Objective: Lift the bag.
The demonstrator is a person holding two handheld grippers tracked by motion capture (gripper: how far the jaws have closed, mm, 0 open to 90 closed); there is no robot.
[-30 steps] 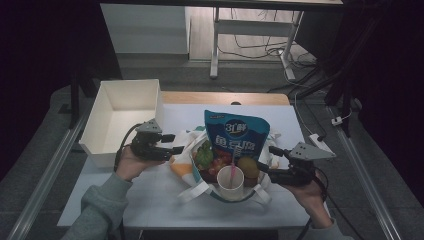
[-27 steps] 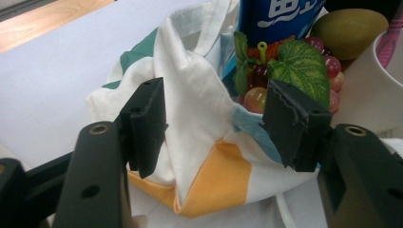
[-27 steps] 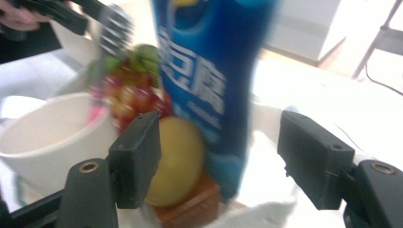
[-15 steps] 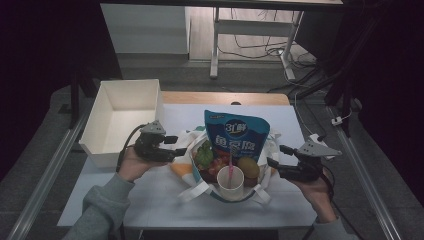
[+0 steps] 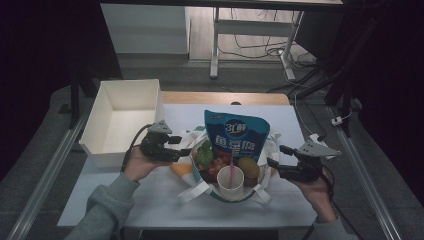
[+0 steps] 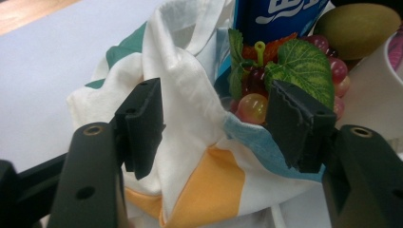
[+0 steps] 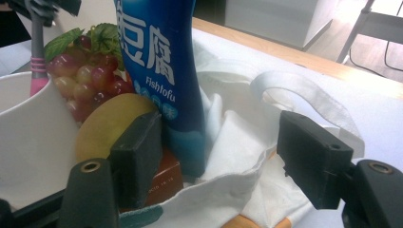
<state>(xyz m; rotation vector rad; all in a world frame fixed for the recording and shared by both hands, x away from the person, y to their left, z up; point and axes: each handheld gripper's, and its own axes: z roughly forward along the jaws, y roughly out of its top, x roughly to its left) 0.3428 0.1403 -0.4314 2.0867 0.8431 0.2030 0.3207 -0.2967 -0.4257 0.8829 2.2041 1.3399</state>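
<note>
A cloth tote bag (image 5: pixel 200 187) is seen at the centre of the white bench (image 5: pixel 150 200), its mouth open and its handles spread toward 6 o'clock. Inside it, a blue snack pouch (image 5: pixel 236 136) stands upright at 12 o'clock, a bunch of grapes (image 5: pixel 215 162) with a green leaf lies toward 9 o'clock, a kiwi (image 5: pixel 248 167) toward 3 o'clock, and a white cup (image 5: pixel 231 182) with a pink-handled toothbrush (image 5: pixel 231 162) toward 6 o'clock. The left tongs (image 5: pixel 184 150) are held at the bag's 9 o'clock side; in the left gripper view (image 6: pixel 214 123) they are spread wide, with the bag's white, blue and orange rim between the two jaws, and no pinch is seen. The right tongs (image 5: pixel 272 162) are held at the bag's 3 o'clock side; in the right gripper view (image 7: pixel 221 152) they are likewise wide, the near jaw lying against the kiwi (image 7: pixel 111 123) and a brown box (image 7: pixel 164 178), the far jaw outside the cloth. An open white box (image 5: pixel 120 117) sits at 10 o'clock on the bench, well apart from the bag.
</note>
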